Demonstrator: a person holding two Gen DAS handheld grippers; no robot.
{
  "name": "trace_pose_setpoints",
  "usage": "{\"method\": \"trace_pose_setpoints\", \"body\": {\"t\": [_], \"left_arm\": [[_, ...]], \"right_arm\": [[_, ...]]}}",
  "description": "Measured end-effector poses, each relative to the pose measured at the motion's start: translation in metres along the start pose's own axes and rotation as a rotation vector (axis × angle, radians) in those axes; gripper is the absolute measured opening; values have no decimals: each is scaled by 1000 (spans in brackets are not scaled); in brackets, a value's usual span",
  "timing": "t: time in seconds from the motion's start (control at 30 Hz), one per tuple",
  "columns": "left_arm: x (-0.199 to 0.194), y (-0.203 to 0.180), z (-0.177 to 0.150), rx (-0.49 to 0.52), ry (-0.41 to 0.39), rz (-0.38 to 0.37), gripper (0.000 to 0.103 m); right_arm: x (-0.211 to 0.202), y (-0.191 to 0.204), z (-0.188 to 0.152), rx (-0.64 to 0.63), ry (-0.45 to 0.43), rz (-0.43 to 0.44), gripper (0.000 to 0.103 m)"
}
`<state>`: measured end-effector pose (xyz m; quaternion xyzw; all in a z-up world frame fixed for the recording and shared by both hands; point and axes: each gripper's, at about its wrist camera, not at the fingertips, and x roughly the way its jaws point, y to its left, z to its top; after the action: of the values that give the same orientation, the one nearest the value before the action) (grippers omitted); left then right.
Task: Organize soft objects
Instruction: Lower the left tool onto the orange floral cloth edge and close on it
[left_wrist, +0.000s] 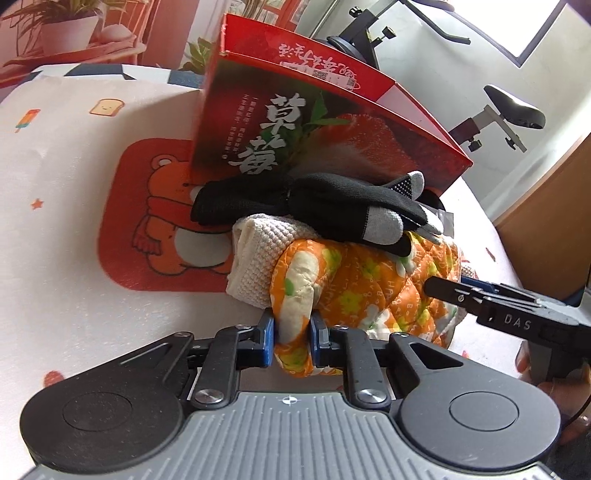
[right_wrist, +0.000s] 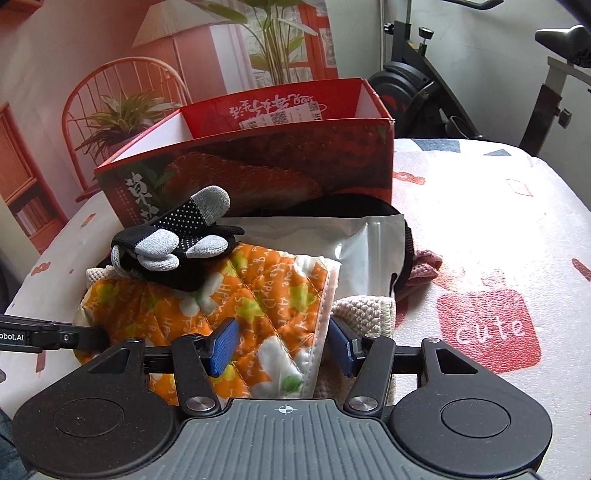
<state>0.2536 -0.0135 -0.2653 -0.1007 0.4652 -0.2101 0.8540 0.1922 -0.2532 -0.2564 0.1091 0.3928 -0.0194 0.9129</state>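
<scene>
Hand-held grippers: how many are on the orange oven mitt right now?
2. The left hand-held gripper is pinched on the orange oven mitt's thumb end. The right hand-held gripper straddles its white-trimmed cuff edge, though pad contact there is unclear.

The inside floor of the red strawberry box (right_wrist: 258, 162) is hidden behind its front wall in both views. A dark bag (right_wrist: 404, 251) shows only as a curved edge behind the silver foil pouch (right_wrist: 354, 243), and a pink knitted cloth (right_wrist: 424, 267) peeks out at centre right, mostly covered. The white waffle towel (left_wrist: 258, 254) lies largely buried under the orange floral mitt (left_wrist: 369, 284) and black gloves (left_wrist: 332, 206). At the left wrist view's right edge, the other gripper (left_wrist: 517, 317) is cut off, its fingers hidden behind the mitt.
</scene>
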Motion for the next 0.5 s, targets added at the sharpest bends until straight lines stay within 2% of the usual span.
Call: {"method": "trace_pose_setpoints", "body": {"t": [0.17,0.37,0.5], "left_arm": [[-9,15,-5,-49,-4,28,20],[-11,33,-11,-110,1,62,20],[-6,37,-12,-109,12,67,21]], "right_arm": [[3,14,0,-27,12,42,43],[10,34,1,-74,21,81,43],[11,35,-2,-66,23,85,45]]}}
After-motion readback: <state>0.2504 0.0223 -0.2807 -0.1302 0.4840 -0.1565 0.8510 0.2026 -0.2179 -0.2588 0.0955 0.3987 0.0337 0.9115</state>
